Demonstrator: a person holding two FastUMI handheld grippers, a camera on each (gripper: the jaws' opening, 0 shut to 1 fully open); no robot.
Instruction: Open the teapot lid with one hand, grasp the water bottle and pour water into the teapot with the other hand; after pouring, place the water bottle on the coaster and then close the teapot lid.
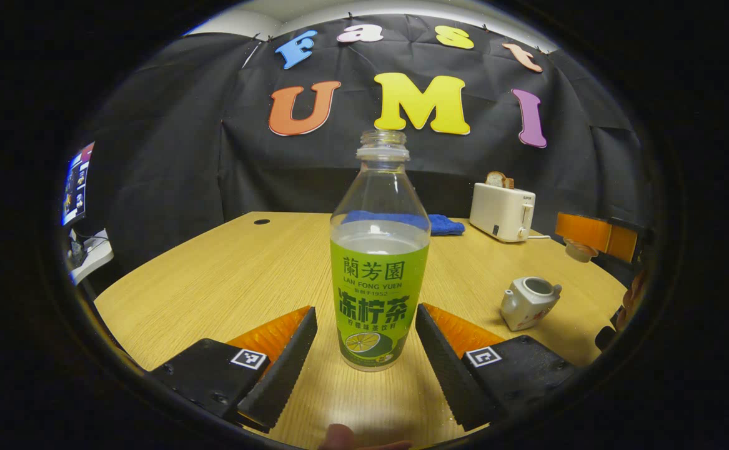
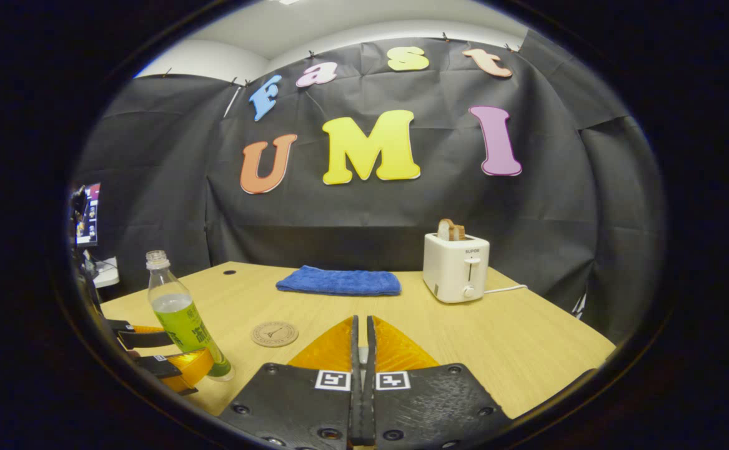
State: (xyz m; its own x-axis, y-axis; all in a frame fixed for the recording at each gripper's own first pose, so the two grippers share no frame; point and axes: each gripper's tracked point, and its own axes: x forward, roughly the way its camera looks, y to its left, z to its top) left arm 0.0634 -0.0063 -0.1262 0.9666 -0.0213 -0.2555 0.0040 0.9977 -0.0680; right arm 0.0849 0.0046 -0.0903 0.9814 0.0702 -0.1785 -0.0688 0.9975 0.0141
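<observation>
Both fingers of the left gripper (image 1: pixel 364 356) stand apart on either side of the upright, uncapped water bottle (image 1: pixel 380 262), not yet touching it, while the right gripper (image 2: pixel 362 350), closed, holds the lid (image 1: pixel 580 250) above the open teapot (image 1: pixel 528 303).

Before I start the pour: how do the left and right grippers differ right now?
The left gripper is open, with a finger on each side of the water bottle and not touching it. The right gripper is shut. The left sits low over the table. The right is raised above the open teapot, apparently holding the teapot lid.
</observation>
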